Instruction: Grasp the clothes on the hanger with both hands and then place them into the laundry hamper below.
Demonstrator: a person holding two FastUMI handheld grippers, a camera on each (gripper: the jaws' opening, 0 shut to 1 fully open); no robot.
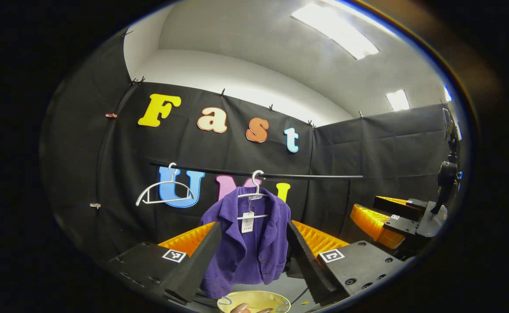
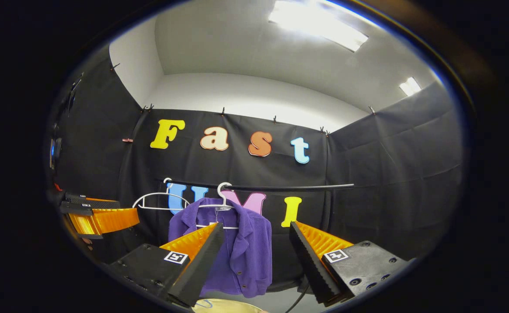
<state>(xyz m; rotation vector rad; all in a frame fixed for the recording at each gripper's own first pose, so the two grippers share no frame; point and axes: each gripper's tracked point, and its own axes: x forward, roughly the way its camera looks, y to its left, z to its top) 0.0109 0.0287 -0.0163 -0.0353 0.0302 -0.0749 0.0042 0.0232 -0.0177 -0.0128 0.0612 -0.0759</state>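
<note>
Bright glare from ceiling light panels (image 1: 335,30), dim booth below, strong fisheye bending at edges.

jacket (image 1: 254,243): ribbed matt cloth | hanger (image 1: 254,191): smooth plastic

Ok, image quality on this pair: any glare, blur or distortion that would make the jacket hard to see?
Left gripper view: ceiling lights blow out, yet the purple jacket stays sharp and evenly lit; the rail bows from fisheye distortion. Right gripper view: similar glare on the ceiling, jacket clear though partly behind a finger of the right gripper; edges darken.
</note>
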